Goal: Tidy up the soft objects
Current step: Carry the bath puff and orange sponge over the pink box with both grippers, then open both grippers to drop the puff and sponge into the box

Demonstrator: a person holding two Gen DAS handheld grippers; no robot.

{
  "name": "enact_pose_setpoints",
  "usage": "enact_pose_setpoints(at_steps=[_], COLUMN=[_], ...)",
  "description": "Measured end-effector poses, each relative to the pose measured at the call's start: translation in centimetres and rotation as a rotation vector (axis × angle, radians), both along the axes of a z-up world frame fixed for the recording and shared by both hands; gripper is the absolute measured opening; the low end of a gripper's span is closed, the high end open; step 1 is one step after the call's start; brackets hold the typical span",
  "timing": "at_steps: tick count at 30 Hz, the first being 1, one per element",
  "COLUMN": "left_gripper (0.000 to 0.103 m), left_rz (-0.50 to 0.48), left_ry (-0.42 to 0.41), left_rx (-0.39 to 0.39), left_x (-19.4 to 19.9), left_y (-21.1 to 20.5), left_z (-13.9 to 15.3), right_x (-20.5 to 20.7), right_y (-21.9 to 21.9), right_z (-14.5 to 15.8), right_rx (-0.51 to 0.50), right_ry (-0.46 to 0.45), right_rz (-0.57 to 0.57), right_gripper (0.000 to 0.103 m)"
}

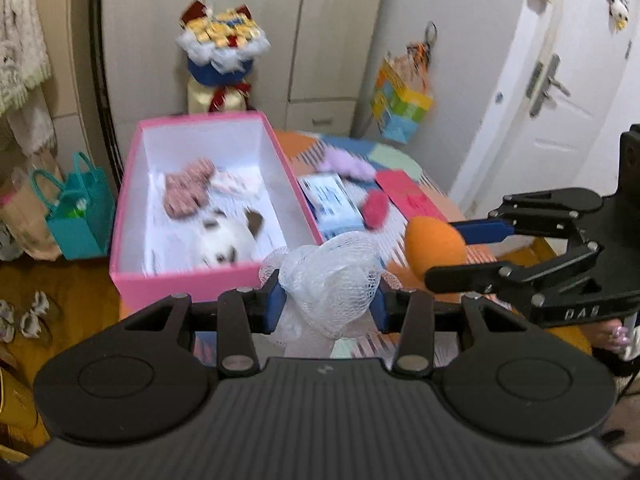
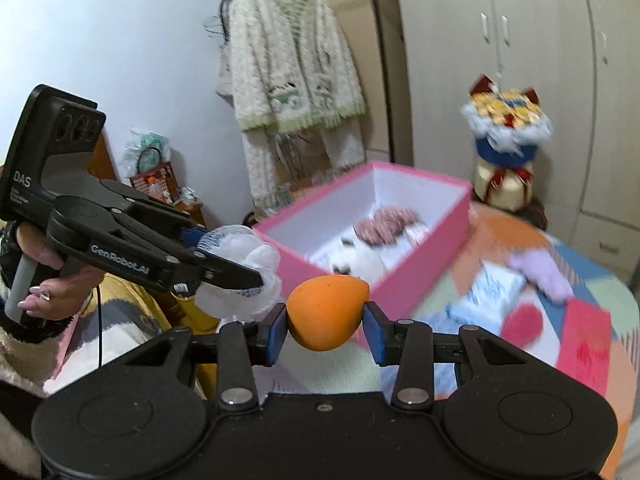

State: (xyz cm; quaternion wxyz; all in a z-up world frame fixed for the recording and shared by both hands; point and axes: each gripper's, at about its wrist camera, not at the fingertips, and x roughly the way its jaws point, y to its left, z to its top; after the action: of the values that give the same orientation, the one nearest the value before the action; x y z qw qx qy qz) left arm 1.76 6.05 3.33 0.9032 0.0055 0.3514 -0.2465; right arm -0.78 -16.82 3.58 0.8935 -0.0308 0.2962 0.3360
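Bedroom table with a patchwork cloth (image 1: 308, 148), a pink box (image 1: 192, 280) on it, and both grippers carrying soft things just short of the box.

White cupboards stand behind the table, and a knitted cardigan (image 2: 288, 76) hangs on the wall. Left gripper (image 1: 326, 300) is clamped on a white mesh puff (image 1: 332, 276), held above the table's near edge, just beside the box's near corner. Right gripper (image 2: 325, 320) is clamped on an orange sponge (image 2: 326, 312), egg-shaped, pinched between the blue pads (image 2: 276, 330) and held beside the puff. Inside the box lie a pink knitted piece (image 1: 188, 190) and a white plush toy (image 1: 228, 240) with brown patches. On the cloth beside the box sit a blue tissue pack (image 1: 334, 204), a lilac fluffy thing (image 1: 346, 164), a red pom-pom (image 1: 376, 208) and a red envelope (image 1: 412, 198), all blurred. A teal bag (image 1: 80, 208) stands on the floor to the left of the box.
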Motion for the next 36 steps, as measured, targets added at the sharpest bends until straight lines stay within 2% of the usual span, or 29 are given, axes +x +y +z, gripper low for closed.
enact_pose_setpoints(at_steps=[4,9,11,13,16,17,18,21,24,29,31,33,36], left_gripper=[0.042,0.042,0.043,0.043,0.043,0.043,0.043,0.043,0.042,0.044,0.046,0.053,0.06], left_rz=[0.021,0.105,0.133,0.187,0.196,0.197,0.203,0.21,0.199,0.202,0.221,0.244,0.266], left_ry=[-0.018,-0.041,-0.052,-0.076,-0.018,0.006,0.022,0.067,0.106,0.13,0.128,0.121,0.077], left_rx=[-0.018,0.013,0.046,0.111,0.15,0.161,0.173,0.218,0.253,0.287,0.285,0.295,0.286], left_x=[2.6,7.5,9.6,11.9,15.7,16.7,17.6,19.7,21.0,22.1,22.4,22.7,22.2], left_y=[1.0,2.1,2.2,2.1,2.2,2.1,2.1,1.8,1.4,1.5,1.5,1.6,1.9], left_z=[0.7,-0.5,-1.4,-2.6,-4.4,-5.0,-5.5,-6.7,-7.3,-8.1,-8.3,-8.6,-8.2], right_x=[2.7,7.0,9.5,12.0,15.4,17.6,17.6,20.6,22.6,23.1,23.9,24.4,24.7], right_y=[1.9,4.5,5.3,6.2,7.7,8.7,8.7,9.6,10.4,11.4,11.7,11.7,11.4], right_z=[0.7,0.3,-0.2,-1.0,-2.4,-3.4,-3.4,-4.6,-5.7,-6.7,-7.0,-7.4,-7.6], right_rx=[0.003,-0.048,-0.057,-0.072,-0.145,-0.203,-0.203,-0.247,-0.281,-0.344,-0.354,-0.368,-0.344], right_ry=[-0.046,-0.113,-0.102,-0.083,-0.088,-0.096,-0.096,-0.04,0.01,-0.013,-0.006,-0.007,-0.015], right_rz=[0.024,0.002,-0.002,0.021,0.023,0.038,0.038,0.095,0.123,0.151,0.146,0.139,0.131], right_gripper=[0.046,0.046,0.046,0.046,0.046,0.046,0.046,0.046,0.046,0.046,0.046,0.047,0.05])
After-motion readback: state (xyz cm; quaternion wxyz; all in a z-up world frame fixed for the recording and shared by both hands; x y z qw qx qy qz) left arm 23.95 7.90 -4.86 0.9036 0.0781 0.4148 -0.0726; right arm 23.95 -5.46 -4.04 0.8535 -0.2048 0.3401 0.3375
